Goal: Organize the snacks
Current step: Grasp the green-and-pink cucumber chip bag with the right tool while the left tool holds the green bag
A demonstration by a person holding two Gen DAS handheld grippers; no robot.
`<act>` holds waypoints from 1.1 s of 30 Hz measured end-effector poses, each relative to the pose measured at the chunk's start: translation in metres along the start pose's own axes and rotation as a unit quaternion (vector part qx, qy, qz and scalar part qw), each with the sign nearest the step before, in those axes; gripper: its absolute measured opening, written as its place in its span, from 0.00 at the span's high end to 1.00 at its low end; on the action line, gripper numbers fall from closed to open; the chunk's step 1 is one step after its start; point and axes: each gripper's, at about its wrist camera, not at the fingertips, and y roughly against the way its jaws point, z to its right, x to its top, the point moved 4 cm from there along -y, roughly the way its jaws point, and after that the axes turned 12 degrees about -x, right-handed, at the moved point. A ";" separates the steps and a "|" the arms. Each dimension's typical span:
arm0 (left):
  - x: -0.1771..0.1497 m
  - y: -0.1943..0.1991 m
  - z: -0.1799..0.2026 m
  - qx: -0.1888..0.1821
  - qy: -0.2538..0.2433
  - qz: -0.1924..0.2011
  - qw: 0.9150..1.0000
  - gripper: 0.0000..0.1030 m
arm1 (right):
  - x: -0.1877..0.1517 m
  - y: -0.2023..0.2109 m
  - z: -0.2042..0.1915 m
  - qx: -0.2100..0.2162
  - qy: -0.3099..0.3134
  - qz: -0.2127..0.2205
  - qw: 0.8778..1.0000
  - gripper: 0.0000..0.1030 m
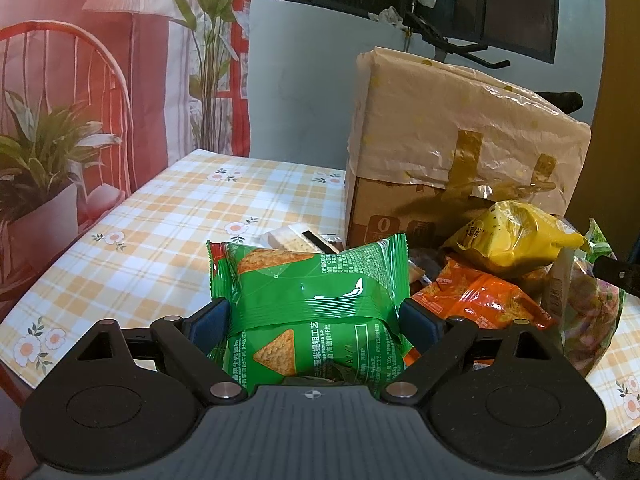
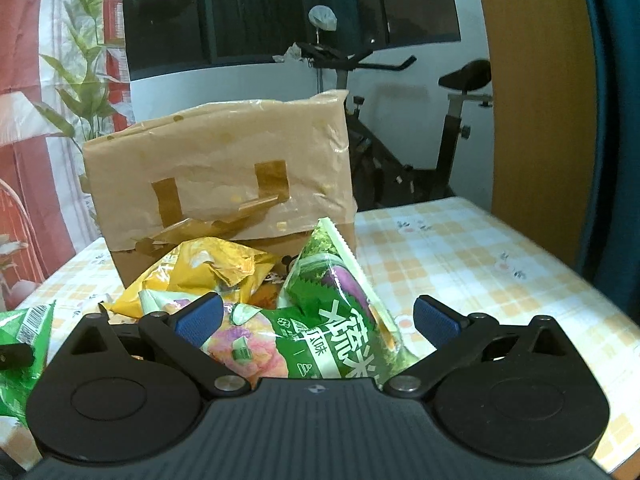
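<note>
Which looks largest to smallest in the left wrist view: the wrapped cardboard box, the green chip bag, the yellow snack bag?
1. Wrapped cardboard box, clearly largest though farthest.
2. Green chip bag, though its nearness to the camera inflates it.
3. Yellow snack bag, partly hidden, so its true size against the green bag stays unsure.

Green chip bag [image 1: 316,312] upright; yellow [image 1: 516,240], orange [image 1: 480,300] bags heaped beside.

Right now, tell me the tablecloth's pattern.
The tablecloth is orange-and-white plaid with small flowers, clearest in the left wrist view.
</note>
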 end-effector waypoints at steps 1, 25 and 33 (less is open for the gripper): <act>0.000 0.000 0.000 0.000 0.001 0.000 1.000 0.10 | 0.000 0.001 0.001 0.006 -0.002 -0.001 1.000 0.00; -0.001 -0.003 0.001 -0.005 0.000 -0.006 1.000 0.10 | -0.017 -0.018 -0.009 0.157 0.227 -0.015 0.961 0.00; -0.001 -0.005 0.001 -0.008 0.000 -0.009 1.000 0.10 | -0.028 -0.029 -0.014 0.146 0.233 -0.007 0.962 0.00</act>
